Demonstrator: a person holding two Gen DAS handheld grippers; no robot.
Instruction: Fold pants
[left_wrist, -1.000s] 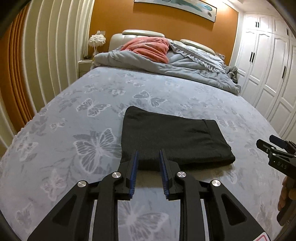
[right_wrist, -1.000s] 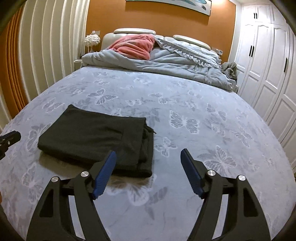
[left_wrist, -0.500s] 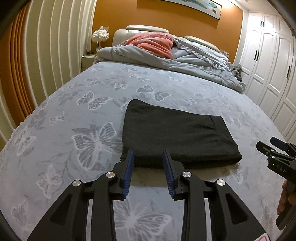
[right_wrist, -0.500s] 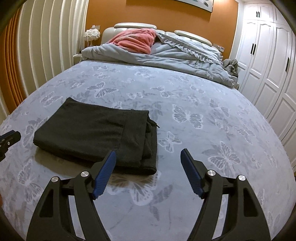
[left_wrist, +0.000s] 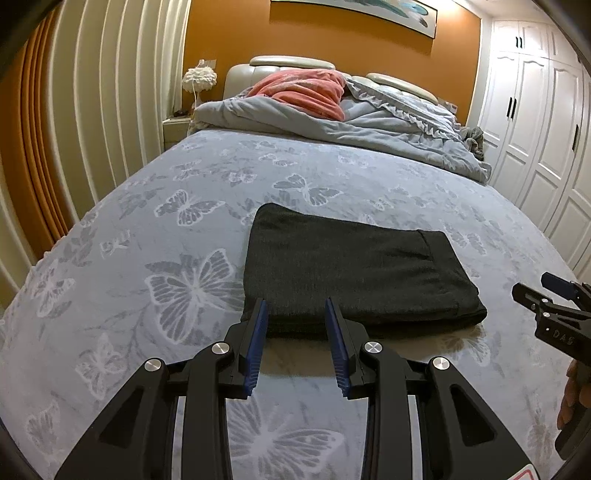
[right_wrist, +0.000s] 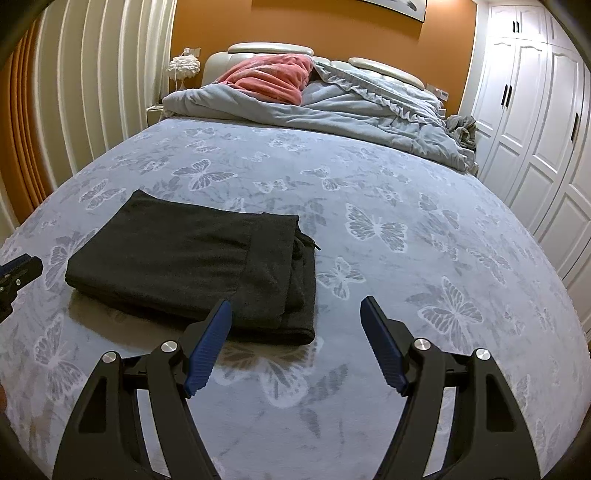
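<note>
The folded dark pants (left_wrist: 354, 266) lie flat on the bed (left_wrist: 147, 229), long axis running left to right (waistband end rightward). Both the left hand-held gripper (left_wrist: 293, 339) and the right hand-held gripper (right_wrist: 295, 343) hover released, grasping nothing; a rumpled quilt (left_wrist: 369, 122) sits well beyond.

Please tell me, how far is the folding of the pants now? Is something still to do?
It looks almost finished. The dark pants lie on the bed as a compact folded rectangle, layers stacked at one end. Nothing is in hand: the left gripper and right gripper are both open and empty, just short of the pants. At most, tidying the slightly uneven stacked edge remains.
</note>
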